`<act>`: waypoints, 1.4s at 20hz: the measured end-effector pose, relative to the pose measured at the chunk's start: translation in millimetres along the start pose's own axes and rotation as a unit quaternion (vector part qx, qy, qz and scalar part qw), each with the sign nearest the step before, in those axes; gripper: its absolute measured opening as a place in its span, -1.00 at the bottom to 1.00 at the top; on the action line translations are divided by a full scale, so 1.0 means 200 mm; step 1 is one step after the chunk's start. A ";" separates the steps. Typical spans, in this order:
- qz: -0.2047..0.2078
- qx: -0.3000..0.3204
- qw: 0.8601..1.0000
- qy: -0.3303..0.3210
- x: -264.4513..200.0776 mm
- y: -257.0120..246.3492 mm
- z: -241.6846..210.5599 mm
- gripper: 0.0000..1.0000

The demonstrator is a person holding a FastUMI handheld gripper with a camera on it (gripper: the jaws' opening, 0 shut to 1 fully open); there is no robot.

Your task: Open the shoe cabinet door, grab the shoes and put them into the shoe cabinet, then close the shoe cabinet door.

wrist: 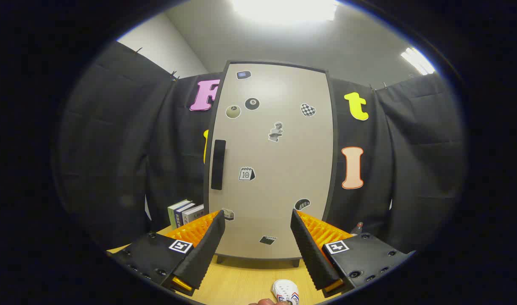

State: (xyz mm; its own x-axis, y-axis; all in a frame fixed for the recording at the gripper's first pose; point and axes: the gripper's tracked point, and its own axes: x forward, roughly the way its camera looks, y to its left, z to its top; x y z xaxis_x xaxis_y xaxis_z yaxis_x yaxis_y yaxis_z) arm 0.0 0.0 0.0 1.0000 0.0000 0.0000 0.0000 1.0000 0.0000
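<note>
Beige shoe cabinet door (275, 169) with black handle (218, 164): closed, beyond fingers | gripper (257, 222): fingers apart, empty | white shoe (285, 291): on wooden table (241, 281), between fingers

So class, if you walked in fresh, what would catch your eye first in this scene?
The tall beige shoe cabinet door dotted with stickers stands shut beyond the fingers, its black handle on one edge. The gripper is open, its ribbed orange-backed fingers spread before the cabinet's base. A white shoe lies on the wooden table between the fingers.
</note>
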 end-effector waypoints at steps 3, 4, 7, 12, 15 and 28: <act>0.001 0.001 1.000 0.000 0.00 0.02 0.01 0.95; 0.001 0.000 1.000 0.000 0.00 0.02 0.01 0.95; 0.005 0.004 1.000 0.002 -0.01 0.04 0.01 0.95; 0.006 0.011 1.000 0.010 -0.03 0.05 -0.01 0.95; 0.006 0.013 1.000 0.011 -0.03 0.04 0.00 0.95; 0.029 0.018 0.999 0.027 0.13 0.13 0.09 0.95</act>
State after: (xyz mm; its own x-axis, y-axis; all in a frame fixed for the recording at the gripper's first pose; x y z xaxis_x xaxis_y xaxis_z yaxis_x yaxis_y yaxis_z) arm 25.2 25.0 18.4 0.9968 0.0598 -0.0523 -0.0579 0.9976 0.0371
